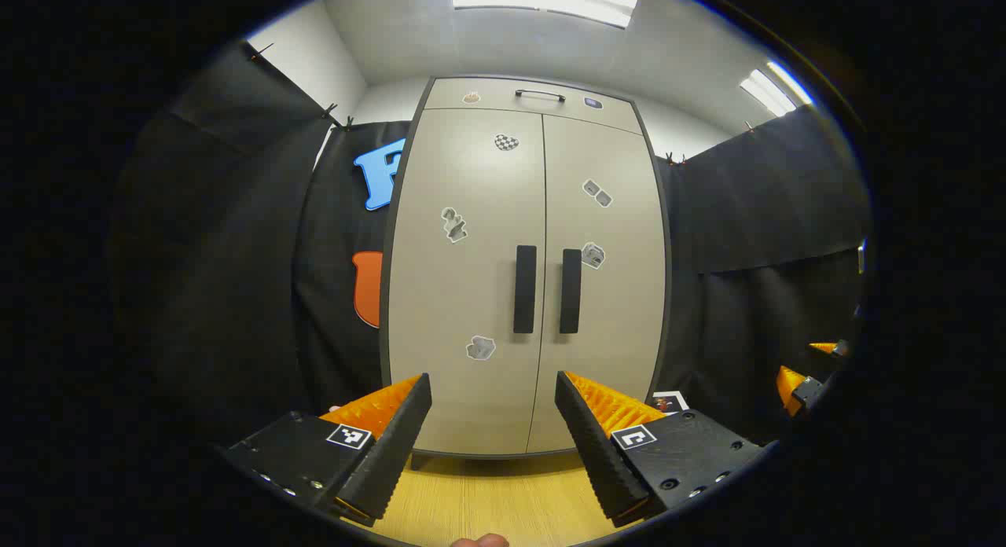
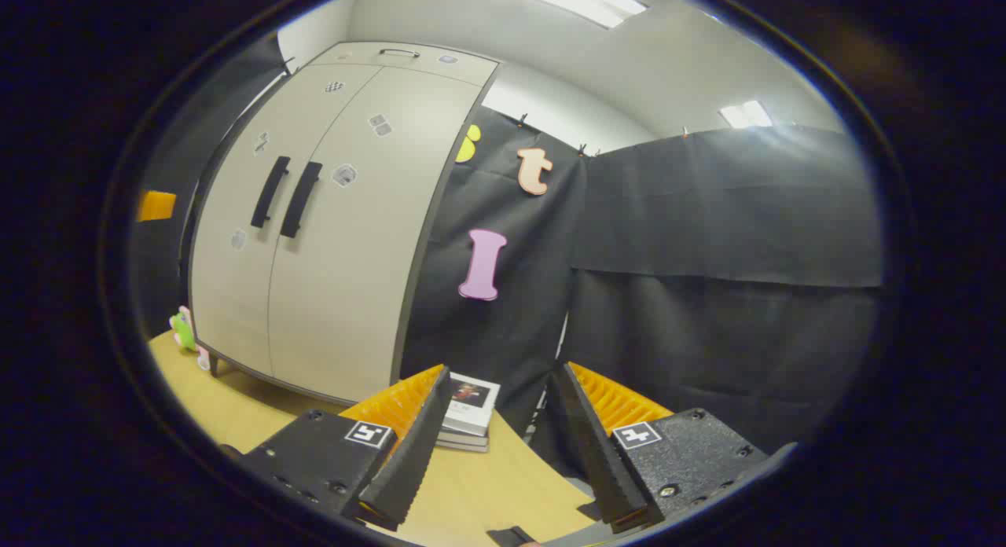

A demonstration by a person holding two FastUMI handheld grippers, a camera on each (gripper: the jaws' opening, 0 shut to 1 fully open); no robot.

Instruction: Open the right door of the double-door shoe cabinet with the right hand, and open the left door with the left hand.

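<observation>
Left gripper view: left gripper (image 1: 493,421) nearest, fingers spread wide, nothing between them, hovering above wooden table (image 1: 503,496). Straight ahead, shoe cabinet (image 1: 525,272) standing upright on that table, both doors closed. Left door (image 1: 464,280) and right door (image 1: 605,295) meeting at a centre seam, left handle (image 1: 525,289) and right handle (image 1: 570,291) side by side, vertical. Small stickers (image 1: 454,225) scattered over both doors; drawer (image 1: 531,99) with a bar pull on top. At far right edge, part of another gripper, possibly the right one, too cut off to judge.

Right gripper view: right gripper (image 2: 498,421) nearest, fingers likewise spread apart, gripping nothing, above table (image 2: 471,492). Just beyond its fingers, stacked books (image 2: 468,413) lying against the booth wall. Shoe cabinet (image 2: 314,217) off to the left, well apart, doors shut, right door (image 2: 354,240) nearer, handles (image 2: 286,193) untouched. Green toy (image 2: 182,330) beside cabinet's far corner.
</observation>
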